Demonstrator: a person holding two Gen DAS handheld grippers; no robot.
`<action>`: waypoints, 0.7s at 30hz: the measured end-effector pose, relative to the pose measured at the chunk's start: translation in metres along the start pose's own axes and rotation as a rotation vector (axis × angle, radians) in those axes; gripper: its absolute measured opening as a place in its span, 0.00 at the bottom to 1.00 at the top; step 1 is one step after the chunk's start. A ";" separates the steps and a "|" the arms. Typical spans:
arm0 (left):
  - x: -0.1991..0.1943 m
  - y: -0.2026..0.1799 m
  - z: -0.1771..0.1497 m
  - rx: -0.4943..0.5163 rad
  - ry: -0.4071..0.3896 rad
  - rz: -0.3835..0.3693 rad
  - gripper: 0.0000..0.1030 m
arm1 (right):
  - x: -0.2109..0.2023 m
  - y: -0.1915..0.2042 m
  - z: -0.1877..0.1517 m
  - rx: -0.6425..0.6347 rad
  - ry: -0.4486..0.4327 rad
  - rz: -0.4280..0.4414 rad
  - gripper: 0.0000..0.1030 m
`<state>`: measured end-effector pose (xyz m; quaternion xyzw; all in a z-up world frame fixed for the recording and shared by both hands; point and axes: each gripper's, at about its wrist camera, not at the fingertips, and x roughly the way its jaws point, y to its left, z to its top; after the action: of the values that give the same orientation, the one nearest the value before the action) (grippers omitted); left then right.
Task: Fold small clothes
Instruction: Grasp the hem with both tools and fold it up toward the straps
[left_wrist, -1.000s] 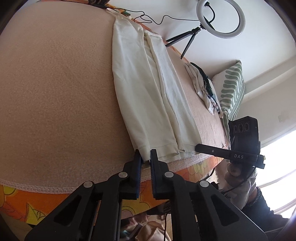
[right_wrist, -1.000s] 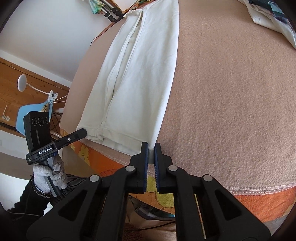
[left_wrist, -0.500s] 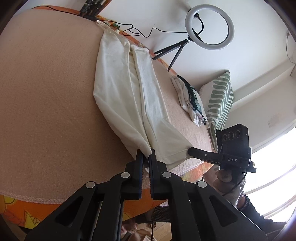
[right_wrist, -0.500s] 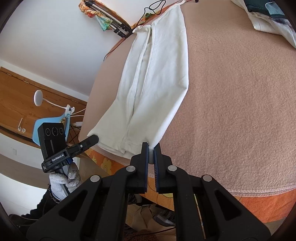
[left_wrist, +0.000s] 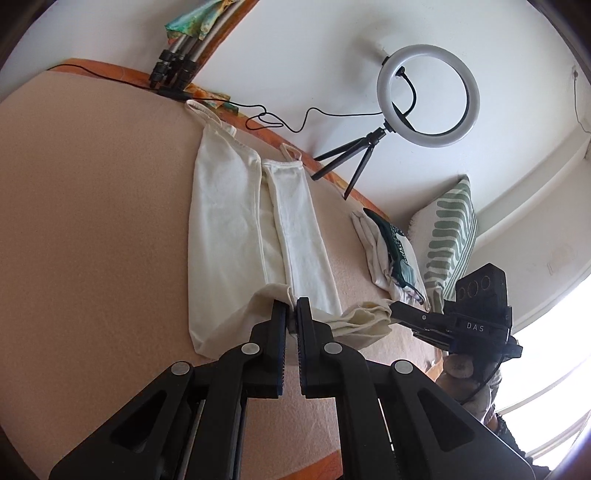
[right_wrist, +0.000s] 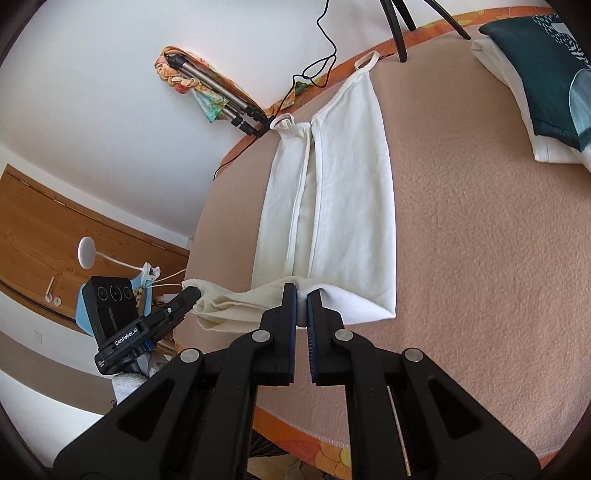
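A cream strappy garment (left_wrist: 229, 229) lies lengthwise on the beige blanket (left_wrist: 92, 221), sides folded in, straps at the far edge. My left gripper (left_wrist: 291, 314) is shut on one bottom hem corner and holds it lifted over the garment. My right gripper (right_wrist: 302, 299) is shut on the other hem corner. The hem (right_wrist: 236, 299) sags between the two grippers above the cloth. The garment also shows in the right wrist view (right_wrist: 343, 206). Each gripper shows in the other's view: the right (left_wrist: 402, 308) and the left (right_wrist: 192, 295).
A pile of folded clothes (left_wrist: 388, 254) and a green-striped pillow (left_wrist: 450, 236) lie at the right. A ring light on a tripod (left_wrist: 424, 92) stands at the far edge with a cable. A folded tripod (right_wrist: 221, 96) lies at the far left corner.
Both grippers lifted the bottom hem off the blanket's near edge and carried it forward over the garment toward the straps. The lower part now doubles over.
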<state>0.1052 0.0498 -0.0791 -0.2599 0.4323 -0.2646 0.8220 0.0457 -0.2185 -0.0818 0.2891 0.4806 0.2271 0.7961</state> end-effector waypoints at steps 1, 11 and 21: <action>0.004 0.002 0.005 -0.003 -0.006 0.011 0.04 | 0.004 -0.002 0.006 0.011 -0.003 -0.001 0.06; 0.040 0.025 0.033 -0.052 -0.008 0.070 0.04 | 0.050 -0.021 0.048 0.098 0.001 -0.056 0.06; 0.060 0.027 0.036 -0.029 0.009 0.119 0.04 | 0.068 -0.045 0.055 0.167 0.019 -0.082 0.06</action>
<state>0.1706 0.0376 -0.1135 -0.2443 0.4542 -0.2103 0.8305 0.1286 -0.2217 -0.1350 0.3324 0.5167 0.1563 0.7733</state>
